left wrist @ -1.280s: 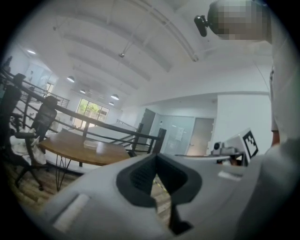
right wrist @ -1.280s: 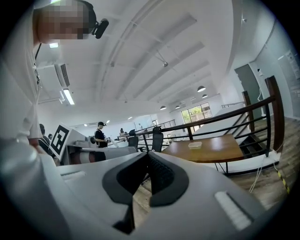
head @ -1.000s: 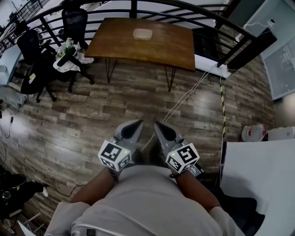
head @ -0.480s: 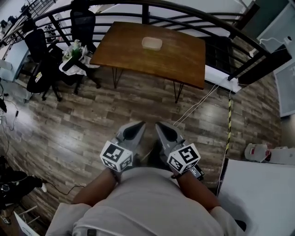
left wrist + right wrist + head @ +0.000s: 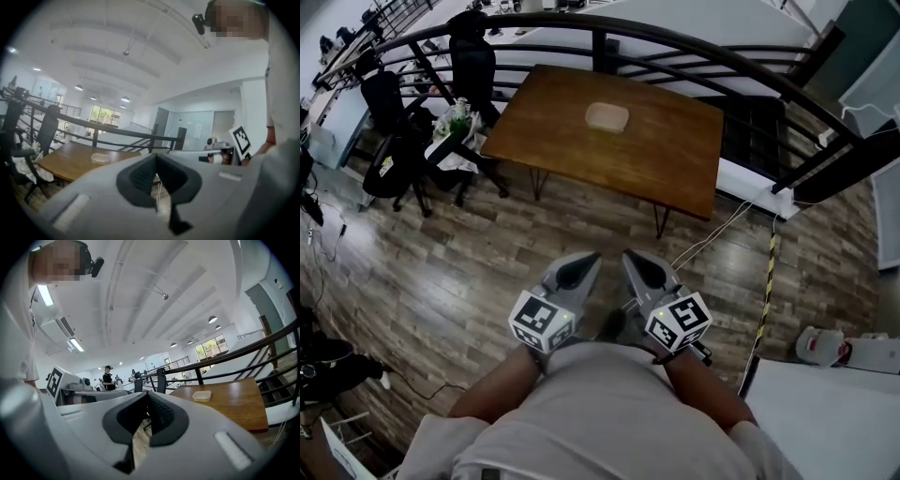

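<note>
Closer now at 12 o'clock: tray (image 5: 607,117) on surface (image 5: 675,150), which we judge light, flimsy, best rim-held; left claw (image 5: 581,265) and right claw (image 5: 636,264) clenched, empty.

Grey left gripper (image 5: 585,262), grey right gripper (image 5: 631,258), pale T-shirt (image 5: 600,412)

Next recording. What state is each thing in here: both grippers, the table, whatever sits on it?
left gripper: fingers together, nothing between them.
right gripper: fingers together, nothing between them.
wooden table: upright beside the railing, top bare except one container.
pale container: flat on the table, contents unclear.
black office chair: upright, unoccupied.
</note>
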{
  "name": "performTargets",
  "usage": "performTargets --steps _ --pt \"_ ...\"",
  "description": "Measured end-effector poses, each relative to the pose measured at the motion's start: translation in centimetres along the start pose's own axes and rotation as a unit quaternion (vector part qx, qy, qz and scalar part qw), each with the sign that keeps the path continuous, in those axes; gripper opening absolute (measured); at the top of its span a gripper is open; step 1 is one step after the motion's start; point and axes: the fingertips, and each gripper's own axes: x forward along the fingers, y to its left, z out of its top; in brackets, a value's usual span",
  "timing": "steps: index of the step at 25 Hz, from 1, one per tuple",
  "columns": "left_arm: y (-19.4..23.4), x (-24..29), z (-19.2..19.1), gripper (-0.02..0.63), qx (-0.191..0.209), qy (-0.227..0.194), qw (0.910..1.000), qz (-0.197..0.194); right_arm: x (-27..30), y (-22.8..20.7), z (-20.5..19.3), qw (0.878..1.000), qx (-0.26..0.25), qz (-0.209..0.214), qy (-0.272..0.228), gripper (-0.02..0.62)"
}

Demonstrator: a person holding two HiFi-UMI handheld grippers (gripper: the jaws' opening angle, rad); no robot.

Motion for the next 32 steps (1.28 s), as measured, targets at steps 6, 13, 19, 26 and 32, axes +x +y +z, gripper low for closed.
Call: performTargets --steps 6,13,19,26,32 --pt "0.8 3.0 1.8 0.003 0.008 -0.012 0.9997 0.019 0.0 -3.0 1.8 1.0 0.0 0.008 -0.008 0.005" --pt "2.9 6.6 2.8 0.003 0.004 -0.011 0.9999 0.007 1.8 -6.2 3.0 1.0 0.003 -0.001 -0.006 0.005" --pt "7.2 9.4 4.4 0.003 0.002 -0.015 0.9999 -0.006 6.0 -9.5 4.2 1.0 0.007 -0.024 -0.007 0.005" --pt "17.1 11.2 7.1 0.003 0.0 -0.011 0.9998 -0.016 16.2 -11.8 6.0 0.999 0.008 -0.037 -0.006 0.005" --pt "26.0 11.7 10.4 0.003 0.013 -0.008 0.9992 -0.038 25.5 -12.5 8.2 0.999 0.006 -0.053 -0.011 0.005"
